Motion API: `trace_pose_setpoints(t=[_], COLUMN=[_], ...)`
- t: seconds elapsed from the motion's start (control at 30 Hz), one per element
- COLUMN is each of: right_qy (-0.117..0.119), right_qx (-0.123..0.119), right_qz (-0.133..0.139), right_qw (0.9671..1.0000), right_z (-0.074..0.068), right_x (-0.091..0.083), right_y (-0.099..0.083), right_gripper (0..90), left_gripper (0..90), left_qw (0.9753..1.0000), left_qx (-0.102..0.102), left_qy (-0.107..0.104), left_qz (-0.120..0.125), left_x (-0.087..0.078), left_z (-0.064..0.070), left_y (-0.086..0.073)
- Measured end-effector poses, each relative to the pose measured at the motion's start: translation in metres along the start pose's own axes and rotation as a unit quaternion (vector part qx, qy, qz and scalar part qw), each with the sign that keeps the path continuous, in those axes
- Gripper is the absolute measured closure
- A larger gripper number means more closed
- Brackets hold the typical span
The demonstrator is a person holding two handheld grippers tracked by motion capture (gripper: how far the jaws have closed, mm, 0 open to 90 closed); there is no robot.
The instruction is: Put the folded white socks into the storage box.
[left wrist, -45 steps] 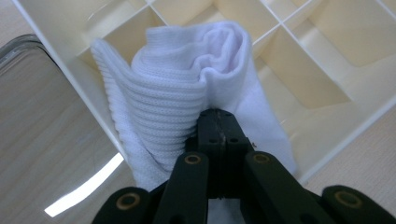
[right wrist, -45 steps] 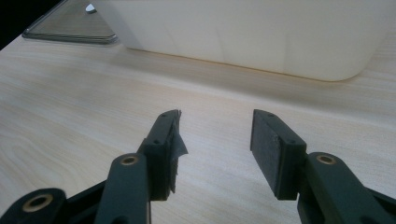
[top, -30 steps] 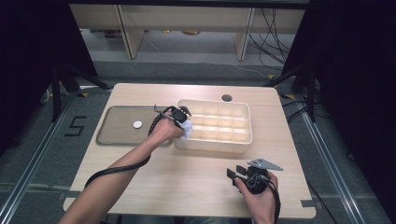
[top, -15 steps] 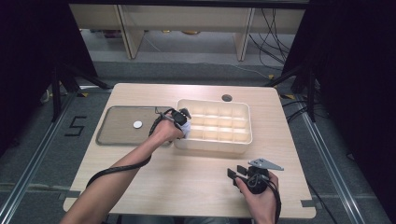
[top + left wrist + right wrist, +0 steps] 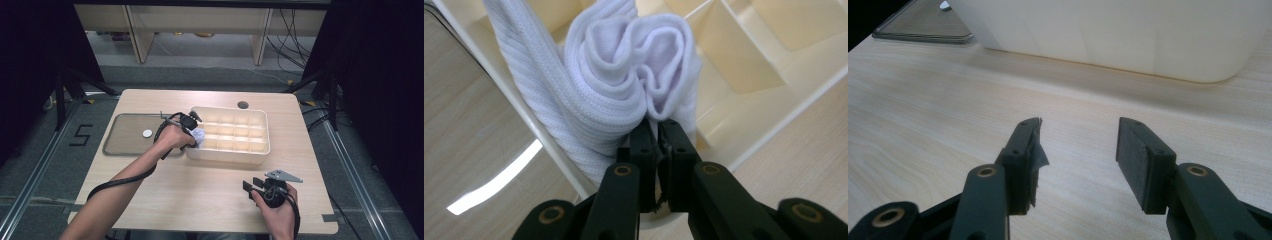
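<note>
A cream compartment box (image 5: 260, 150) stands on the table's middle right. A rolled white sock (image 5: 624, 95) lies over the box's left wall, partly inside a near-left compartment; in the high view the white sock (image 5: 199, 136) shows at the box's left edge. My left gripper (image 5: 656, 130) is shut on the sock's lower folds; from above the left gripper (image 5: 192, 131) sits at that box corner. My right gripper (image 5: 1079, 137) stands open over bare wood with nothing between its jaws, and in the high view the right gripper (image 5: 254, 186) is near the front right.
A flat grey tray (image 5: 125, 147) lies left of the box with a small white disc (image 5: 147, 133) on it. A round hole (image 5: 243, 105) is in the tabletop behind the box. The box's near wall (image 5: 1128, 35) rises ahead of my right gripper.
</note>
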State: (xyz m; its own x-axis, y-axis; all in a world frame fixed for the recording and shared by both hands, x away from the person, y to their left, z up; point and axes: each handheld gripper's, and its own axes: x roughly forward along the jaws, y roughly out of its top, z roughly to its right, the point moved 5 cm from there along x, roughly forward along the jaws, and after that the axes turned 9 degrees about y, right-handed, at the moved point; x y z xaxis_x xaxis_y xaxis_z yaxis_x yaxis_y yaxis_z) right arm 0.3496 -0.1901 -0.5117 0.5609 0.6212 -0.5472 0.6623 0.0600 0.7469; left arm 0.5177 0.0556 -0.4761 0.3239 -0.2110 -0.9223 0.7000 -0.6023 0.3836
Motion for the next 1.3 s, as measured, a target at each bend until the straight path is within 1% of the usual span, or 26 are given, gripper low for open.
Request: trace_pose_setpoints(t=[0.03,0.07,0.1,0.17,0.23,0.3,0.33,0.37,0.4,0.43,0.47,0.53,0.6,0.63,0.7,0.77,0.8,0.83,0.87,0.93,0.97,1.0,1.03,1.17,1.23,1.3], right_qy=[-0.009,-0.007,-0.002,-0.007,-0.007,-0.002,-0.002,-0.002,0.001,0.000,0.002,0.002,0.001,-0.001,-0.006,-0.001,-0.008,-0.008,-0.003,-0.010,-0.003,-0.007,-0.006,0.001,-0.008,-0.005], right_qx=[-0.008,-0.007,0.000,-0.006,-0.007,-0.001,-0.008,-0.008,0.017,0.004,0.014,0.015,0.014,0.013,0.012,0.017,-0.003,-0.004,0.016,-0.004,0.016,-0.003,0.014,0.015,0.013,0.013], right_qz=[0.002,0.003,0.000,0.002,0.003,0.001,0.006,0.006,0.004,0.005,0.006,0.003,0.003,0.004,0.001,0.001,0.002,0.002,0.000,0.002,0.001,0.002,-0.001,0.003,-0.003,0.004], right_qw=[0.9999,0.9999,1.0000,1.0000,0.9999,1.0000,0.9999,1.0000,0.9999,1.0000,0.9999,0.9999,0.9999,0.9999,0.9999,0.9998,1.0000,1.0000,0.9999,0.9999,0.9999,1.0000,0.9999,0.9999,0.9999,0.9999], right_z=[0.002,0.001,0.000,0.001,0.001,0.000,0.001,0.001,-0.003,-0.001,-0.003,-0.003,-0.003,-0.002,-0.002,-0.002,0.001,0.002,-0.001,0.002,-0.001,0.001,-0.001,-0.003,-0.002,-0.002], right_x=[0.000,0.000,0.000,0.000,0.000,0.000,0.000,0.000,0.000,0.000,0.000,0.000,0.000,0.000,-0.001,-0.002,-0.002,-0.003,-0.002,-0.003,-0.002,-0.002,-0.002,0.000,-0.002,-0.001], right_y=[0.000,0.000,0.000,0.000,0.000,0.000,0.001,0.001,0.000,0.000,0.000,0.000,0.000,0.000,0.000,0.000,0.001,0.001,0.000,0.001,0.000,0.000,0.000,0.000,-0.001,0.000], right_gripper=[53.0,53.0,53.0,53.0,53.0,53.0,53.0,53.0,53.0,53.0,53.0,52.9,52.8,52.8,52.8,52.8,52.8,52.8,52.8,52.8,52.8,52.8,52.8,52.8,52.8,52.8], left_gripper=[84.1,84.0,83.6,82.3,81.2,80.0,78.9,77.0,75.0,71.0,66.2,57.7,53.0,51.5,51.2,53.9,56.3,60.4,63.5,69.0,70.6,72.0,73.1,75.6,76.3,76.9], left_qw=[1.0000,0.9999,1.0000,0.9999,0.9994,0.9988,0.9983,0.9977,0.9971,0.9961,0.9945,0.9913,0.9911,0.9918,0.9928,0.9934,0.9936,0.9936,0.9937,0.9937,0.9937,0.9938,0.9938,0.9935,0.9937,0.9942], left_qx=[-0.003,-0.009,-0.003,-0.004,-0.014,-0.015,-0.014,-0.013,-0.011,-0.015,-0.026,-0.035,-0.046,-0.044,-0.045,-0.048,-0.041,-0.037,-0.034,-0.025,-0.020,-0.015,-0.012,0.001,0.007,0.009], left_qy=[-0.002,-0.004,-0.003,-0.009,-0.013,-0.013,-0.012,-0.009,-0.002,0.008,0.022,0.041,0.042,0.042,0.046,0.045,0.050,0.053,0.054,0.055,0.059,0.060,0.063,0.074,0.077,0.075], left_qz=[0.003,0.004,0.007,0.014,0.028,0.045,0.055,0.065,0.075,0.087,0.099,0.120,0.118,0.112,0.101,0.094,0.093,0.092,0.092,0.094,0.093,0.093,0.091,0.086,0.081,0.077], left_x=[-0.001,-0.003,-0.004,-0.009,-0.013,-0.021,-0.025,-0.029,-0.032,-0.035,-0.036,-0.035,-0.031,-0.029,-0.021,-0.014,-0.011,-0.009,-0.007,-0.006,-0.007,-0.006,-0.007,-0.002,0.001,0.004], left_z=[0.000,0.001,0.000,0.000,0.002,0.002,0.001,0.000,-0.002,-0.004,-0.006,-0.010,-0.012,-0.013,-0.014,-0.015,-0.015,-0.016,-0.016,-0.015,-0.015,-0.014,-0.013,-0.009,-0.007,-0.006], left_y=[0.000,0.000,0.000,0.001,0.003,0.007,0.009,0.012,0.015,0.018,0.022,0.027,0.028,0.028,0.026,0.023,0.022,0.021,0.020,0.019,0.019,0.019,0.018,0.013,0.010,0.008])
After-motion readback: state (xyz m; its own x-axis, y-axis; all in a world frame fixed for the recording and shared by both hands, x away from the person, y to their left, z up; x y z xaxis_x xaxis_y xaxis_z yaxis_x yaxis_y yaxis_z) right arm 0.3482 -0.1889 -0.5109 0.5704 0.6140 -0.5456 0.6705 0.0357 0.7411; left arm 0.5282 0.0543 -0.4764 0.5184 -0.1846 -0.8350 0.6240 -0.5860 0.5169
